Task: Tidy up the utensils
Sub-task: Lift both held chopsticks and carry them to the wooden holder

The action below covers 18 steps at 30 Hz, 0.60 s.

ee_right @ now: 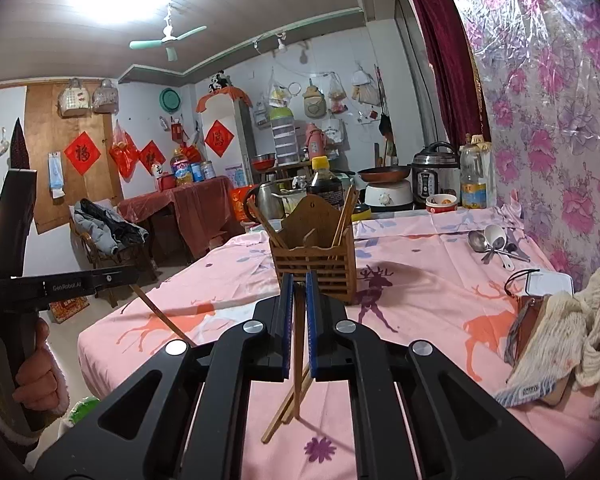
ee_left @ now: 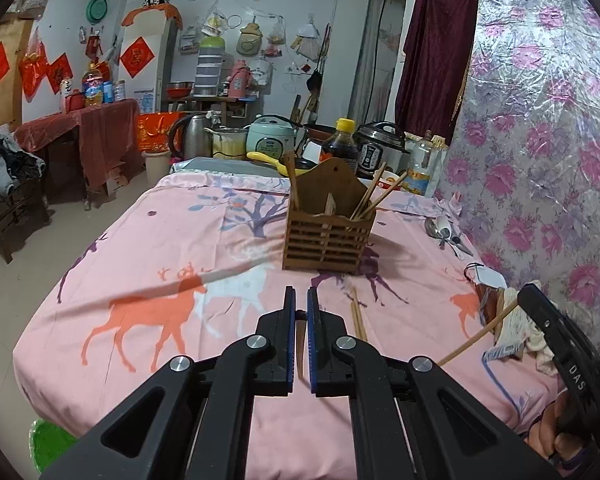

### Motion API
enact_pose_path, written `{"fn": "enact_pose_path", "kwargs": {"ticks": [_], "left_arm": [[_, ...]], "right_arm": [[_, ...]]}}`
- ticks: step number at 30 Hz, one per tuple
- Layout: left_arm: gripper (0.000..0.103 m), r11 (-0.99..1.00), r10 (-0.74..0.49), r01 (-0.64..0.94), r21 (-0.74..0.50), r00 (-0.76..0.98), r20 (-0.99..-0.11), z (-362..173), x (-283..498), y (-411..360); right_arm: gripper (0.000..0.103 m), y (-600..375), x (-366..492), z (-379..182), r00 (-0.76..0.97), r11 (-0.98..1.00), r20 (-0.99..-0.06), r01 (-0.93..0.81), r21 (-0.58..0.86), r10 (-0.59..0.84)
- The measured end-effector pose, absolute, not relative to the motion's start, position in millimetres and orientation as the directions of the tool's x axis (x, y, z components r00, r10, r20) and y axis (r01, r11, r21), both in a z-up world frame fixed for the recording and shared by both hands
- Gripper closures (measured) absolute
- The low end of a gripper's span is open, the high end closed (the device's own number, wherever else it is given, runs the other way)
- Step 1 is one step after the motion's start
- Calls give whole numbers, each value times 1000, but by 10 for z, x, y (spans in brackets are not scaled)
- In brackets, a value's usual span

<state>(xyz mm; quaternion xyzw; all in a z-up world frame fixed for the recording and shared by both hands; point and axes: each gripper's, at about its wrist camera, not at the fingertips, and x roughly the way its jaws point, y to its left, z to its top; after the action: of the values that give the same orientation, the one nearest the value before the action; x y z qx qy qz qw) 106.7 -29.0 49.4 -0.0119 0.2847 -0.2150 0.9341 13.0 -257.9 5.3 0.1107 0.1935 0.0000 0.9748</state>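
Holding chopsticks in both grippers. Left gripper is pinched narrow on one chopstick, low centre of frame, running back between the blue pads. Right gripper is clamped on a pair of chopsticks, ends crossing below the jaws, so my grip looks off-parallel. More loose chopsticks lie on the pink cloth just right of my left fingers. Wooden holder stands mid-frame beyond, already stocked, likely the drop target. Spoons sit far right, untouched.
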Motion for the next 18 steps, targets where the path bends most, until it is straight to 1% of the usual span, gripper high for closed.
{"fn": "enact_pose_path", "kwargs": {"ticks": [9, 18], "left_arm": [[97, 896, -427, 420, -144, 724, -541, 694, 1481, -528], [97, 896, -429, 424, -136, 740, -518, 1047, 2009, -778]], "right_arm": [[96, -2760, 503, 133, 921, 959, -384, 49, 281, 65], [96, -2924, 998, 246, 923, 953, -379, 55, 299, 65]]}}
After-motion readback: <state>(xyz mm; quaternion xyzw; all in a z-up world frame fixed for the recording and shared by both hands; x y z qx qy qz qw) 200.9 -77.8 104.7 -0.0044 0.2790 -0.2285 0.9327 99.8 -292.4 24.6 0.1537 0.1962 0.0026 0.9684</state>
